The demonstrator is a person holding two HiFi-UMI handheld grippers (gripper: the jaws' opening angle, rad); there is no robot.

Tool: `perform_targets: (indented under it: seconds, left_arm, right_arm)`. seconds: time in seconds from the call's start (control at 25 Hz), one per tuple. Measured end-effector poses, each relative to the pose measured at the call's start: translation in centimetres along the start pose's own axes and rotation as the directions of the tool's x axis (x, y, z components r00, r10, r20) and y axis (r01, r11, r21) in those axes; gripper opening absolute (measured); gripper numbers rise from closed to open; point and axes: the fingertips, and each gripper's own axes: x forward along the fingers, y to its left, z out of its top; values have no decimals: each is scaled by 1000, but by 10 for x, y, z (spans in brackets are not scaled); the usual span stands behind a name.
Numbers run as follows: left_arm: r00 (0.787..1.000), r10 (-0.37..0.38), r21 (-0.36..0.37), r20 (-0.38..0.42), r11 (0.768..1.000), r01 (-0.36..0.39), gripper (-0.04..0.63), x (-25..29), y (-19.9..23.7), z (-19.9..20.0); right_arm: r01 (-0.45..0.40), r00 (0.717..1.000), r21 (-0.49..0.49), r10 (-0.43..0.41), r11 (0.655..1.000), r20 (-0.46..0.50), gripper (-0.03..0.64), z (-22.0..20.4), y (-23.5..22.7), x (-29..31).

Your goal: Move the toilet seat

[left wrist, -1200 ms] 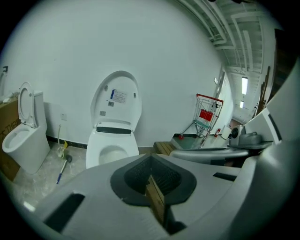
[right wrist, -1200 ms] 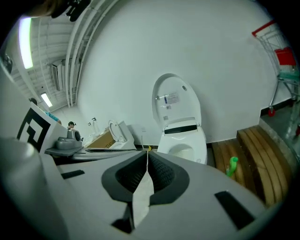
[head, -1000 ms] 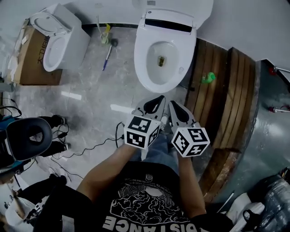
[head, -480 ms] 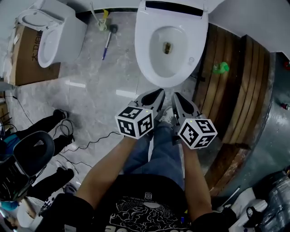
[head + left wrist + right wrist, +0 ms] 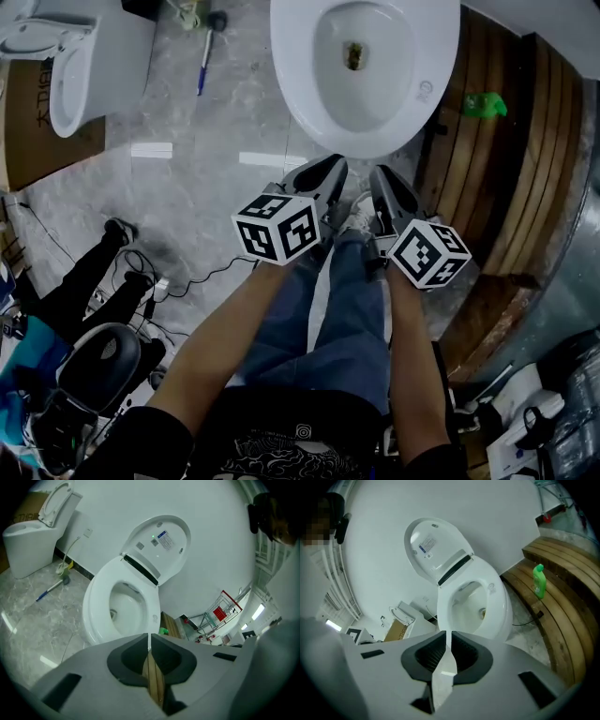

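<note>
A white toilet stands just ahead of me on the marble floor. Its seat lies down on the bowl, and its lid is raised against the wall. The same seat and lid show in the right gripper view. My left gripper and right gripper hang side by side a little short of the bowl's front rim, touching nothing. Both point forward and down at the bowl. The left gripper and the right gripper are shut with nothing between the jaws.
A second toilet sits on a cardboard box at the upper left. A curved wooden platform with a green bottle flanks the toilet on the right. A blue-handled brush and cables lie on the floor.
Both grippers have come down and rolled slightly, staying shut. The view has closed in on the toilet, whose bowl now fills the top of the head view.
</note>
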Motion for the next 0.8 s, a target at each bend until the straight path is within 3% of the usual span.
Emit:
perform_targets:
  seconds: [0.24,0.48,0.64,0.8]
  left_arm:
    - [999,-26,-104,-21,994,24,15,13,38,-15]
    - [998,-23,-140,-53,990,15,60,22,65,-31]
    - [997,-47,-191,-56,981,36,143,33,75,-41]
    - [996,-59,-218,-63,975,44,158,42,81,-48]
  right_arm:
    - [22,999,56,-24,998,30,28,-20,-23,23]
    - [24,998,172,-34,985,52,106,-36,-43,38]
    - [16,996,296,-42,955,83,151,-42,-63,48]
    - [-11,993,396,-38,918,115,184,-43,-74,58]
